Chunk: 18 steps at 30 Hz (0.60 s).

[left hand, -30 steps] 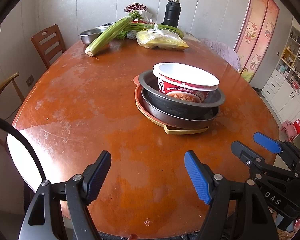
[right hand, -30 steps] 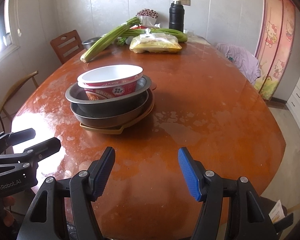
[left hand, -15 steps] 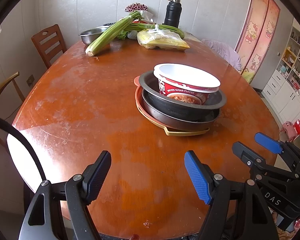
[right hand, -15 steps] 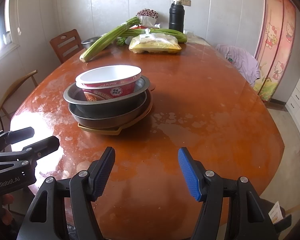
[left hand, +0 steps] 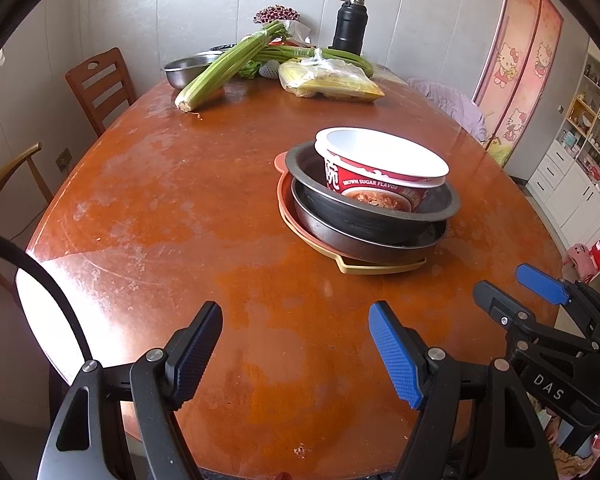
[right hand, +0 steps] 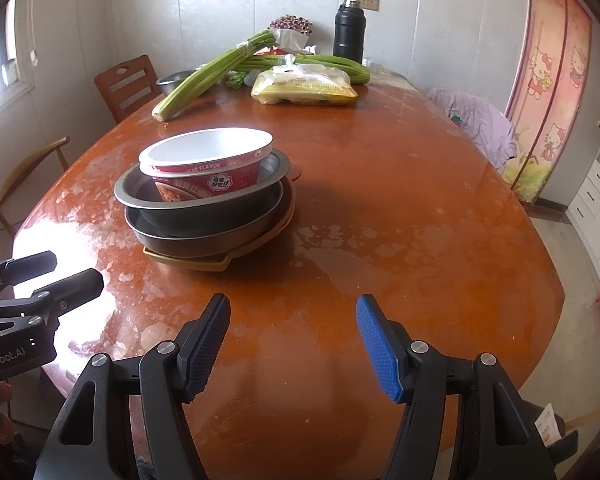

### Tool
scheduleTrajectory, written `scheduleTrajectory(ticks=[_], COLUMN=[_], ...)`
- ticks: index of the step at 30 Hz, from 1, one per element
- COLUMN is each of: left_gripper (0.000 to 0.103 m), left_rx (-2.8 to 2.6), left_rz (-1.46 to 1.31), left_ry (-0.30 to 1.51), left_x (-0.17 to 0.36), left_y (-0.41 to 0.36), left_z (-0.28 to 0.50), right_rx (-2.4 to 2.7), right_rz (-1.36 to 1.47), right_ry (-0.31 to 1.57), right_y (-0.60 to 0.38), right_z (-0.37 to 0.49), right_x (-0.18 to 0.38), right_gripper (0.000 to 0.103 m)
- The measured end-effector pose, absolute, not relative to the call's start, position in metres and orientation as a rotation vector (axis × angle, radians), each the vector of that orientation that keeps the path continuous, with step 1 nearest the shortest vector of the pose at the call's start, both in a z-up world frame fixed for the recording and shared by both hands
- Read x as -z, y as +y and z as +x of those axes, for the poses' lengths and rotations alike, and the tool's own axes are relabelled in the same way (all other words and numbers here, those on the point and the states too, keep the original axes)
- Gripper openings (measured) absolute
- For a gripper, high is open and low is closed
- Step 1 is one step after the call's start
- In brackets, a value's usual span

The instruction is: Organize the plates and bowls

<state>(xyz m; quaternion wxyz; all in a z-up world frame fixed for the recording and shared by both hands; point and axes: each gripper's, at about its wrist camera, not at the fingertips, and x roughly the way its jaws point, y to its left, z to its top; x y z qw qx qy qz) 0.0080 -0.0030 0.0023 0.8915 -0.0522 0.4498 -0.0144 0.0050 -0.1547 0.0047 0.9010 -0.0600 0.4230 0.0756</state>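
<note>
A stack stands on the orange-brown table (left hand: 204, 208) (right hand: 400, 208). At the bottom lie a tan tray (left hand: 380, 269) (right hand: 188, 262) and an orange plate (left hand: 281, 192). Two dark metal bowls (left hand: 364, 220) (right hand: 204, 220) are nested on them. A red-and-white paper noodle bowl (left hand: 380, 172) (right hand: 208, 168) sits on top. My left gripper (left hand: 296, 344) hangs open over the near table edge, left of the stack, holding nothing. My right gripper (right hand: 292, 340) (left hand: 540, 292) is open too, nearer than the stack and to its right. The left gripper (right hand: 40, 280) shows at that view's left edge.
At the table's far end lie celery (left hand: 228, 68) (right hand: 212, 76), long green stalks, a bagged yellow food pack (left hand: 328, 80) (right hand: 304, 84), a steel bowl (left hand: 188, 68), a black flask (left hand: 350, 24) (right hand: 348, 32) and a flower bunch. Wooden chairs (left hand: 100, 84) stand left. A purple cloth (right hand: 480, 124) lies right.
</note>
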Motion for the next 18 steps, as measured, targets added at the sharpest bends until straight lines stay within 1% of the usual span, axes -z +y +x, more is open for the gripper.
scheduleTrajectory(ticks=[18], left_gripper=[0.075], left_rx=[0.002], left_rz=[-0.083], left_ry=[0.947], left_x=[0.0002], left_y=[-0.0014], left_z=[0.0126], right_rx=[-0.128], right_rz=[-0.123], right_ry=[0.875], right_y=[-0.1597], right_z=[0.0085], right_x=[-0.0049], right_gripper=[0.067])
